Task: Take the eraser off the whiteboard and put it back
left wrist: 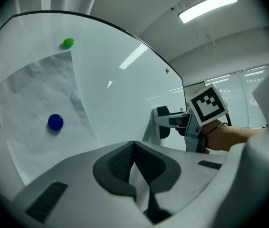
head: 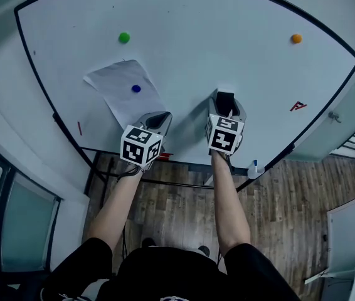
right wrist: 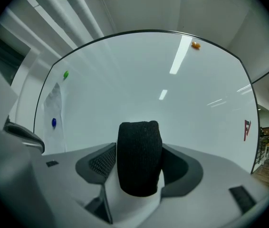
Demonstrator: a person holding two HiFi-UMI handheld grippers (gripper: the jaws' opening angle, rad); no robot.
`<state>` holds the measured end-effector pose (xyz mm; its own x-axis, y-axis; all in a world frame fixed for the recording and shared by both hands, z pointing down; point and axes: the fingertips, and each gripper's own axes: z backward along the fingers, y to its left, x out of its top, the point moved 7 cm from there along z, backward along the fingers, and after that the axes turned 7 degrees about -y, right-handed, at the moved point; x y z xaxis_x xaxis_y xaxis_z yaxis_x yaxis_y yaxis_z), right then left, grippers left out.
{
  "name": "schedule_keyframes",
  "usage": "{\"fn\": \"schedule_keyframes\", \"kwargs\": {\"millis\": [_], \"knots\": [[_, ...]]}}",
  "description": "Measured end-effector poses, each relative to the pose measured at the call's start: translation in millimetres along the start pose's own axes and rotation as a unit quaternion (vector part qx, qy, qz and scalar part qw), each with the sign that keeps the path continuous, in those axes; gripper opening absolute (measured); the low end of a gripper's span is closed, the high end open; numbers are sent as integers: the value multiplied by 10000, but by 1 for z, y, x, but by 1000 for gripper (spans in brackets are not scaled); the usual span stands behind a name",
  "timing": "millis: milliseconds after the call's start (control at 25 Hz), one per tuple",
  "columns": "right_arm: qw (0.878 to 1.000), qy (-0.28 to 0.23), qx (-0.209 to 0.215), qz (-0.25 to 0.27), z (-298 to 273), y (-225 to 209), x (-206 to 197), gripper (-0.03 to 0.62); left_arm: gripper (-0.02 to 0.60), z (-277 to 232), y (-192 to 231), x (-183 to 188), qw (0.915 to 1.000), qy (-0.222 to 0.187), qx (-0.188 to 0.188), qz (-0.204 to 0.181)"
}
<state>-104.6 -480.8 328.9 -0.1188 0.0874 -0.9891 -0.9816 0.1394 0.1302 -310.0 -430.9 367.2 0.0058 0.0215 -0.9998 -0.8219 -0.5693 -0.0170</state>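
At the near middle of the whiteboard, the right gripper had its fingers clamped on the black eraser, held close against the board; whether it touched the surface could not be told. Just to its left, the left gripper had its fingers together with nothing between them, beside the near corner of a sheet of paper pinned by a blue magnet. A green magnet sat farther off, and an orange magnet lay far to the right.

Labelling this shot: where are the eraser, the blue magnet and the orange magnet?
eraser (right wrist: pixel 139 158): right gripper view, middle of its black body.
blue magnet (left wrist: pixel 55 122): left gripper view, its centre.
orange magnet (head: pixel 296 38): head view, its centre.
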Motion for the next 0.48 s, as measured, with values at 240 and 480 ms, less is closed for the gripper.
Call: {"fn": "schedule_keyframes", "kwargs": {"millis": [240, 480], "knots": [[9998, -12, 198, -23, 9, -2, -3, 278, 18, -5, -4, -3, 9999, -38, 93, 120], [9987, -28, 480, -181, 25, -12, -14, 278, 18, -16, -19, -5, 9998, -58, 118, 159]]}}
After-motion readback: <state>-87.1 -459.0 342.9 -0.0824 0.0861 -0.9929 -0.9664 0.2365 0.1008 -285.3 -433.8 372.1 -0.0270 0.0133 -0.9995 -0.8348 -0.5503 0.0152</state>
